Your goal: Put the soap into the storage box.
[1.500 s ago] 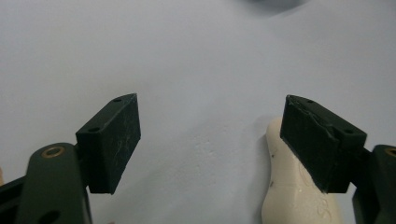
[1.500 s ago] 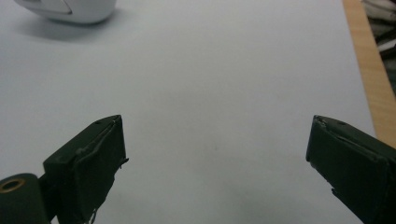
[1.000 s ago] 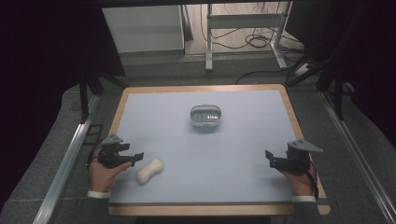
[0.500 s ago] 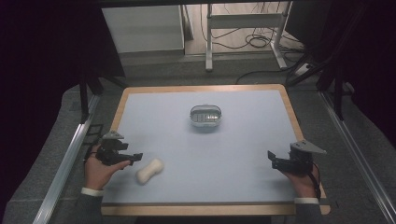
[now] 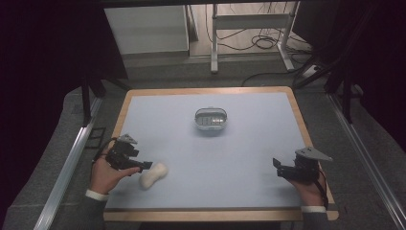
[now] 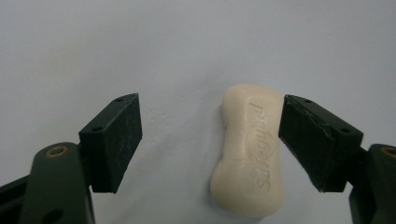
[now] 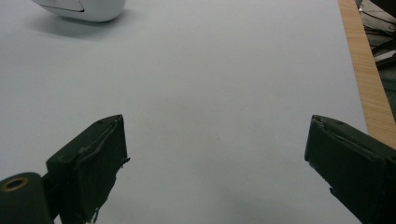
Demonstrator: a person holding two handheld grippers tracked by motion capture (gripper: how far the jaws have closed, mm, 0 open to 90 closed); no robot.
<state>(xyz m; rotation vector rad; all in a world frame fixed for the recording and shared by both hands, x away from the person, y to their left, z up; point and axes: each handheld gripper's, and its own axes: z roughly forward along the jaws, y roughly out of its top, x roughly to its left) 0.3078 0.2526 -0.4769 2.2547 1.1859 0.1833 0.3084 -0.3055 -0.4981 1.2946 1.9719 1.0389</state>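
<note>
Soap bar (image 6: pixel 250 156), cream-white and pinched at the waist like a bone, lies flat on the pale blue desk (image 5: pixel 249 158) near its front left corner, well apart from the small white soap dish (image 5: pixel 210 120) at the middle. It looks hard and fairly light, with a smooth, rounded skin that will likely slide under a skewed squeeze; the narrow waist is the sensible place to take hold, with a pad on each long flank so the swollen ends stop it slipping out lengthwise. In the left gripper view, the left gripper (image 6: pixel 210 142) has the bar between its fingers (image 6: pixel 114 140), off-centre: one pad is at or almost on the bar's edge, the other stands well clear, so nothing is clamped. Its jaws have just been closing a little with the soap between them. The right gripper (image 7: pixel 215 163) hovers over bare desk near the front right corner, fingers spread wide and empty.
</note>
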